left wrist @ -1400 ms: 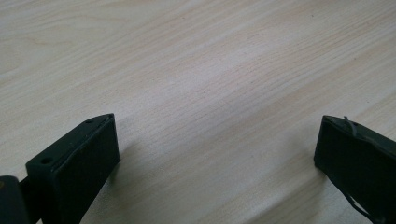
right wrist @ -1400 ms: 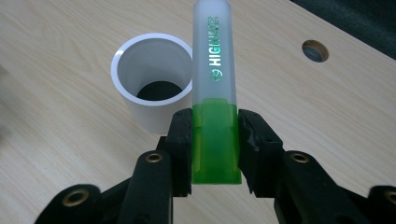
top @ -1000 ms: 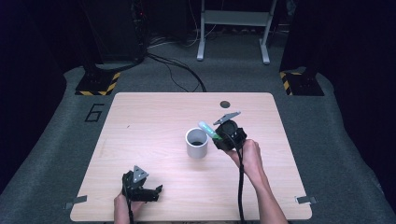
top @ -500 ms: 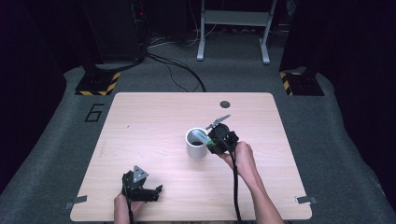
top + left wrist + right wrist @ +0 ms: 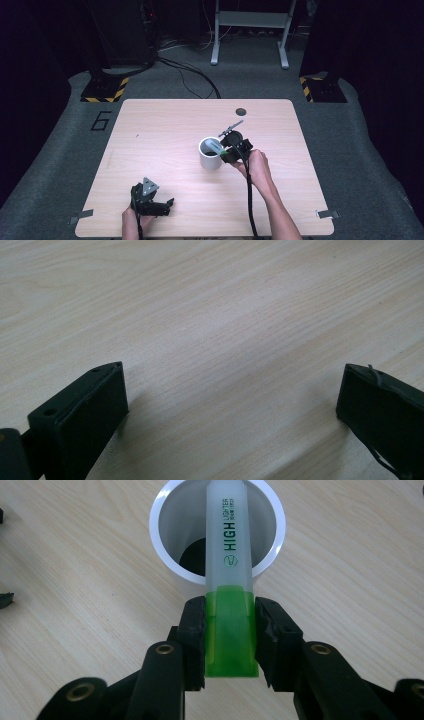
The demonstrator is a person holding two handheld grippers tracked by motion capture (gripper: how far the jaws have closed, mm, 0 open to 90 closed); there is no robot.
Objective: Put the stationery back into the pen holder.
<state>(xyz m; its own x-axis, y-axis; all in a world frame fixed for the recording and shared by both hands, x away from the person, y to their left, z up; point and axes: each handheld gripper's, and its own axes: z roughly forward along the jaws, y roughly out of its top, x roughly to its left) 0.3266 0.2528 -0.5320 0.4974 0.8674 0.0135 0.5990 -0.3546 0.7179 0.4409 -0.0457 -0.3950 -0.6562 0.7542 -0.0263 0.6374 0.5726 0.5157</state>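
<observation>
A white cup (image 5: 210, 153) (image 5: 217, 527) stands upright near the middle of the wooden table (image 5: 165, 125). My right gripper (image 5: 226, 150) (image 5: 230, 625) is shut on the green cap of a highlighter (image 5: 228, 565) (image 5: 214, 146), just right of the cup. The pen's pale barrel reaches over the cup's rim and across its mouth. My left gripper (image 5: 167, 204) (image 5: 230, 405) rests near the table's front edge with its jaws wide apart and bare wood between them.
A small dark round hole (image 5: 241, 111) marks the table's far side. Beyond the table are a metal stand (image 5: 250, 30), floor cables (image 5: 190, 75) and striped black-and-yellow bases (image 5: 105, 89). Grey carpet surrounds the table.
My right gripper has carried the highlighter left and down, from beside the cup to over its rim. The left gripper has stayed in place.
</observation>
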